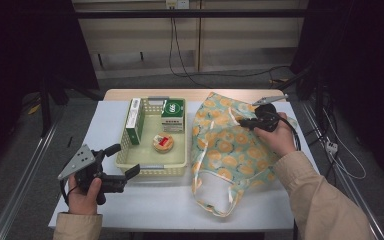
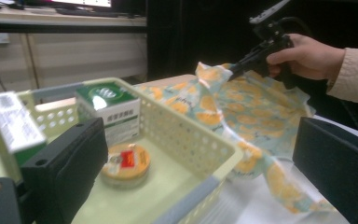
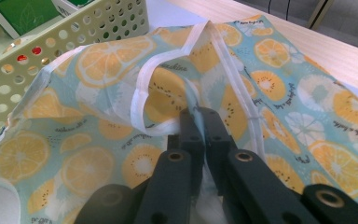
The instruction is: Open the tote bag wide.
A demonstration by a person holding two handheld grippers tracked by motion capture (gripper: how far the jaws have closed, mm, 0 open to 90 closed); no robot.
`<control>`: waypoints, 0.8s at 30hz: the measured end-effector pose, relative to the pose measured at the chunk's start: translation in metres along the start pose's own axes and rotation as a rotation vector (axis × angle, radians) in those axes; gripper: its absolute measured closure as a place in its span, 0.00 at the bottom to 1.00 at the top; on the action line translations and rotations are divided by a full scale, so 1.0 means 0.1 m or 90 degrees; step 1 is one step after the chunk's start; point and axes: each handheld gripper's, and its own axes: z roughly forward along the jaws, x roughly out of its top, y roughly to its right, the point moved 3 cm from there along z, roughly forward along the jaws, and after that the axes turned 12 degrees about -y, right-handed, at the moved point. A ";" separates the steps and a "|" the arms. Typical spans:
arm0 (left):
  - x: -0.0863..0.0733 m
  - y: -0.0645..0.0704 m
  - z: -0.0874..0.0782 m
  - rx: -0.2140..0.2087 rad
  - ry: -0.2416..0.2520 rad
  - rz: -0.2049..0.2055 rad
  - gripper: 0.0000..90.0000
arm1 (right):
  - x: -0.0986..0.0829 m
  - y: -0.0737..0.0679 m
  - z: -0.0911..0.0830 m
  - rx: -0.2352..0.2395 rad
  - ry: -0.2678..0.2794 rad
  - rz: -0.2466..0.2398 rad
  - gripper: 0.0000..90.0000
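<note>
High view: above your side, looks fwd/down on whole table [image 1: 145,205] | L gripper view: low, near basket [image 2: 186,140], faces across to bag [image 2: 261,112] & your R hand [image 2: 307,56] | R gripper view: v. close on bag [image 3: 98,60], basket corner top-left | Shared by all 3: basket + bag.

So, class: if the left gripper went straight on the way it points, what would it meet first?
Probably the basket: the open left gripper points at its near wall, though depth is hard to judge.
</note>
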 end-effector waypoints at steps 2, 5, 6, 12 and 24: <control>0.10 0.01 0.04 -0.005 -0.005 0.001 0.03 | 0.02 0.00 -0.03 0.003 0.006 0.007 1.00; 0.22 0.01 0.13 -0.018 -0.010 -0.002 0.03 | 0.04 0.00 -0.06 0.003 0.011 0.003 1.00; 0.25 0.00 0.16 -0.021 -0.013 0.002 0.03 | 0.05 0.00 -0.08 0.003 0.013 0.002 1.00; 0.32 -0.10 0.37 -0.022 -0.031 -0.003 0.03 | 0.11 0.03 -0.19 0.000 0.027 0.008 1.00; 0.37 -0.25 0.74 -0.020 -0.086 0.004 0.04 | 0.13 0.05 -0.23 -0.008 0.026 0.006 1.00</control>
